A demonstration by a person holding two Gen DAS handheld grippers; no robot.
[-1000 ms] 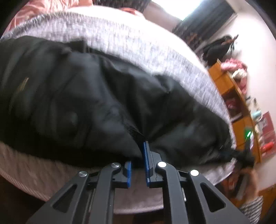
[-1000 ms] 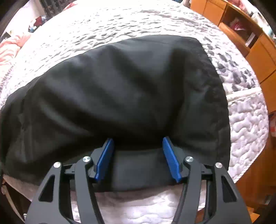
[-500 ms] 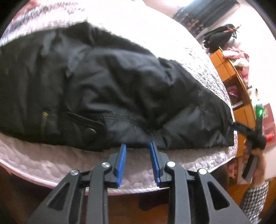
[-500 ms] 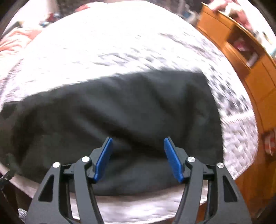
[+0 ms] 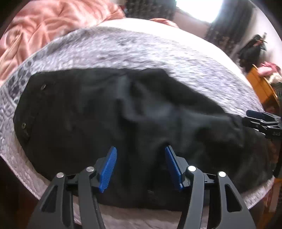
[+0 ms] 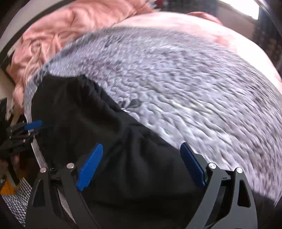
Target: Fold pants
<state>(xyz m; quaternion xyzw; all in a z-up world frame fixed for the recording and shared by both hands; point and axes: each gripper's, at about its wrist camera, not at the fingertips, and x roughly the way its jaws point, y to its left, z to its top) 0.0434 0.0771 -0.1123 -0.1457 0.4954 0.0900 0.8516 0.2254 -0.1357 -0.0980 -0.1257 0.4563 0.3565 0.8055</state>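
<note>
The black pants [image 5: 123, 116] lie folded in a wide band along the near edge of the bed. Their waistband with metal buttons [image 5: 23, 125] is at the left. My left gripper [image 5: 140, 151] is open and empty, its blue pads just above the near middle of the pants. My right gripper [image 6: 141, 149] is open and empty over the other end of the pants [image 6: 109, 141]. The right gripper also shows at the right edge of the left wrist view [image 5: 260, 119], and the left gripper at the left of the right wrist view [image 6: 30, 126].
The bed has a grey-white quilted cover [image 5: 141, 51], [image 6: 185, 84]. A pink blanket [image 5: 44, 24], [image 6: 70, 30] is bunched at the far side. An orange wooden shelf [image 5: 260, 88] stands at the right. A bright window [image 5: 199, 8] is behind the bed.
My left gripper let go of the pants' edge, opened wide and rose over them. My right gripper stayed open and swung round towards the far side of the bed.
</note>
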